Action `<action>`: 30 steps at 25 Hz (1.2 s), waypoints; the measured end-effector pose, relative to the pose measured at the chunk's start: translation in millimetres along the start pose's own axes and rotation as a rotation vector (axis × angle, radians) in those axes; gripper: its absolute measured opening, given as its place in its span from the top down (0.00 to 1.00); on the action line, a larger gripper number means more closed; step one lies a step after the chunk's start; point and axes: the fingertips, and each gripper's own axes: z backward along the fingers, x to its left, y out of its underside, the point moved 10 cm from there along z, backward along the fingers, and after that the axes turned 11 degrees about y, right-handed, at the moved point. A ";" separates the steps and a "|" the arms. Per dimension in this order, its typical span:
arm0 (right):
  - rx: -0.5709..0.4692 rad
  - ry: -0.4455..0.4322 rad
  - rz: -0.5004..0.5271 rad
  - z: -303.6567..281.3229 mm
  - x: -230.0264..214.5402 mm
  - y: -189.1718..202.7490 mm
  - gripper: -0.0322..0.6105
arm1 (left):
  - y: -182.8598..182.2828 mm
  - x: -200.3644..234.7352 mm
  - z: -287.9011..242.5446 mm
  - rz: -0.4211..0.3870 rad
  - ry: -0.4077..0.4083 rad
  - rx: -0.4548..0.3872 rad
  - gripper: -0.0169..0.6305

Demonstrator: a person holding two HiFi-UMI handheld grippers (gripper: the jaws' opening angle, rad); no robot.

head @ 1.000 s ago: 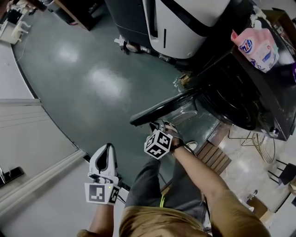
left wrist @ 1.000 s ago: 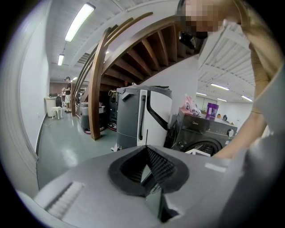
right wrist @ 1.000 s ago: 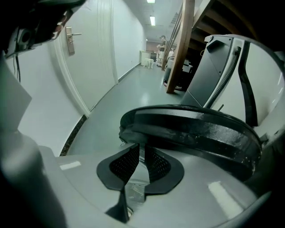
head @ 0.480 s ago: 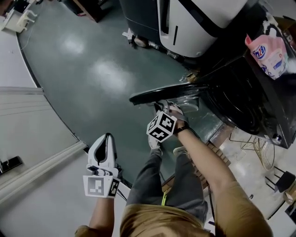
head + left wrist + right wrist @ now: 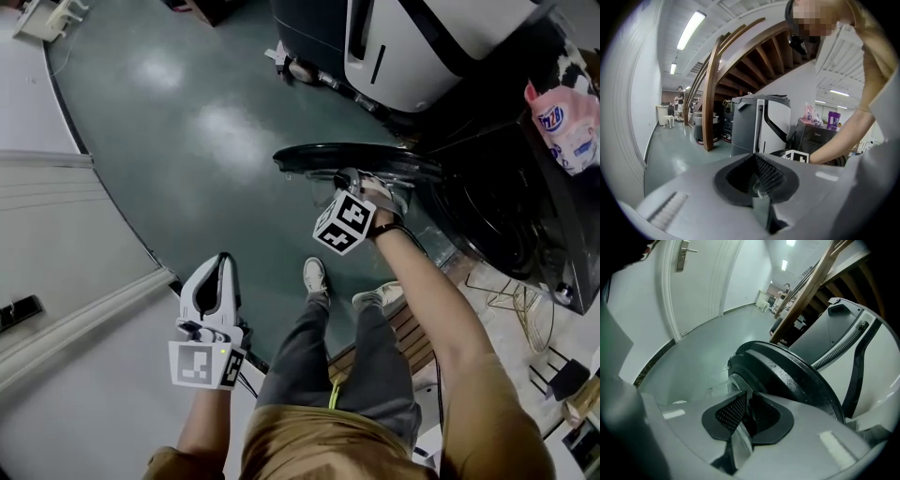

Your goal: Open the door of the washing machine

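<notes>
The dark washing machine (image 5: 506, 216) stands at the right of the head view. Its round door (image 5: 375, 155) is swung out over the floor and shows edge-on. My right gripper (image 5: 352, 178) sits at the door's near edge, its marker cube (image 5: 344, 223) just below. In the right gripper view the black door rim (image 5: 797, 376) and its glass bowl (image 5: 717, 390) lie against the right gripper (image 5: 747, 401), whose jaws are closed on the rim. My left gripper (image 5: 217, 274) hangs shut and empty over the floor at lower left, far from the door. In its own view the left gripper (image 5: 759, 180) holds nothing.
A large white and grey machine (image 5: 412, 47) stands beyond the door. A pink detergent pouch (image 5: 567, 122) lies on the washer's top. The person's legs and shoes (image 5: 316, 277) are below the door, by a wooden pallet (image 5: 412, 328). A white wall (image 5: 56, 234) runs along the left.
The door has swung further out from the washer, and my right gripper has travelled with it at its edge. The left gripper has hardly moved.
</notes>
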 end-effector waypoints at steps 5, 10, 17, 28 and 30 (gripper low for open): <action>0.056 0.035 0.048 -15.3 -18.2 -3.8 0.88 | -3.9 5.7 -0.1 0.001 -0.009 -0.004 0.88; 0.087 0.106 0.057 -23.2 -41.3 -9.5 0.88 | -5.3 15.0 0.4 0.050 -0.019 -0.029 0.88; 0.132 0.205 0.058 -18.7 -72.3 2.6 0.88 | -9.0 26.1 4.1 0.117 -0.039 -0.072 0.88; -0.021 0.110 -0.158 91.3 -87.5 9.2 0.94 | -50.0 -4.0 -14.0 -0.121 0.107 -0.079 0.88; -0.054 0.114 -0.174 123.0 -84.4 17.2 0.94 | -57.2 -12.2 -18.1 -0.144 0.147 -0.088 0.88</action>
